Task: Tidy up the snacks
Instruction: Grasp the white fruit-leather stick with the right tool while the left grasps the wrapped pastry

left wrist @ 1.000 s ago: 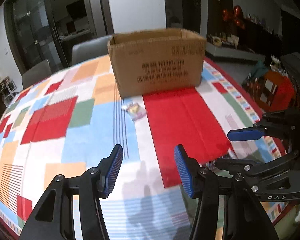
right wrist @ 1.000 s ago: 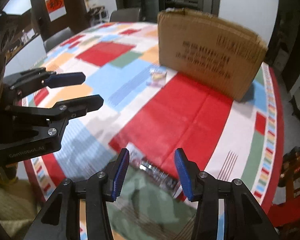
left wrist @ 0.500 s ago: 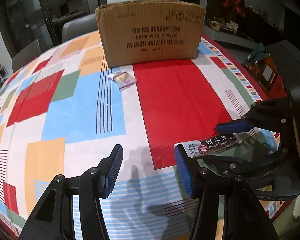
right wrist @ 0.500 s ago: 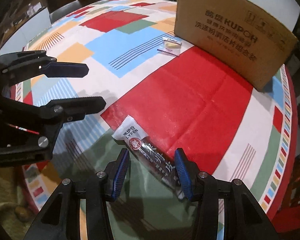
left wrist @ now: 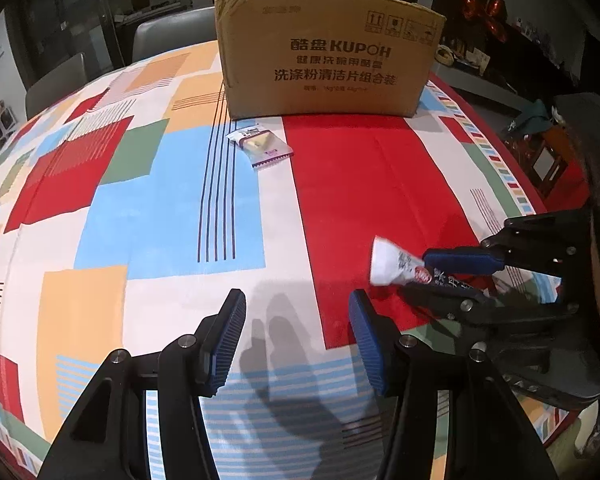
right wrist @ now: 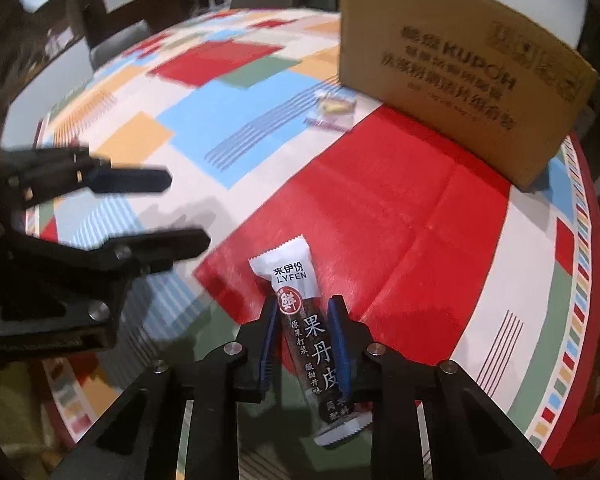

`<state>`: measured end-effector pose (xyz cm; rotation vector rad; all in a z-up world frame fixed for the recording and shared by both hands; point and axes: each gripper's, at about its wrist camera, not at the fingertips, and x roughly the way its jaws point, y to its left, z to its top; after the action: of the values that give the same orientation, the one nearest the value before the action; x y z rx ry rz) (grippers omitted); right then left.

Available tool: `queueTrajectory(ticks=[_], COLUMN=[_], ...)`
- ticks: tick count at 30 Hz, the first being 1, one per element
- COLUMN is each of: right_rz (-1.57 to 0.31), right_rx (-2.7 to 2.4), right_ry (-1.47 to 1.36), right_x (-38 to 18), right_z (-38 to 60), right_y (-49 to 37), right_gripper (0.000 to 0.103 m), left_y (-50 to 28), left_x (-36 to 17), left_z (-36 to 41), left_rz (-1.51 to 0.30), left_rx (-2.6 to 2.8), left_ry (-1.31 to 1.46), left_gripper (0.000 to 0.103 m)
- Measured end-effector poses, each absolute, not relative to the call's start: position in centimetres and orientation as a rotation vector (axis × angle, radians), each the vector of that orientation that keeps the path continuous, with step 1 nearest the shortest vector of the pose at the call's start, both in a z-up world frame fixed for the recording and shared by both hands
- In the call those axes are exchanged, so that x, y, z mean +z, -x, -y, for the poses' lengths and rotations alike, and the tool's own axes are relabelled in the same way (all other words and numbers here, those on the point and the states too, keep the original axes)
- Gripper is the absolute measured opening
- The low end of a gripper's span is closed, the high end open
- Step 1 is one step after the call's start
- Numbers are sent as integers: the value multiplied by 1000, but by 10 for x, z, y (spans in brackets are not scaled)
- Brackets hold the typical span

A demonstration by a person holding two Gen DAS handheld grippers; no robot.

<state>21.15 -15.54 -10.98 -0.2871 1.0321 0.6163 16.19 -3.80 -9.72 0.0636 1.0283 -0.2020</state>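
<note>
A: Right gripper?
B: Jaws closing, pads on the snack bar, well in front of the box.
A: Left gripper?
B: Jaws apart, nothing between. Small packet just before the box.

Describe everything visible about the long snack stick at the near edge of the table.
The snack stick is a long, narrow, glossy wrapper, white at the far end, dark brown along the body with white lettering and a red round mark, crimped at both ends. It lies lengthwise between the right tongs, whose jaws are closing with their blue pads on its sides, over the tablecloth.
</note>
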Motion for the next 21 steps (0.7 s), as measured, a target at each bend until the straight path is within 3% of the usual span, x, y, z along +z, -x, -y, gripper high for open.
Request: queueTrajectory(ticks=[21], right_rz=[-900], right_rx=[435], right_ry=[-132], right_x=[-71], right_z=[182], right_y=[-291], right_gripper=[22], left_y=[-268], left_x=[-87], left_z=[29], left_rz=[-908], left_rx=[-160], left_ry=[37], left_gripper=[52])
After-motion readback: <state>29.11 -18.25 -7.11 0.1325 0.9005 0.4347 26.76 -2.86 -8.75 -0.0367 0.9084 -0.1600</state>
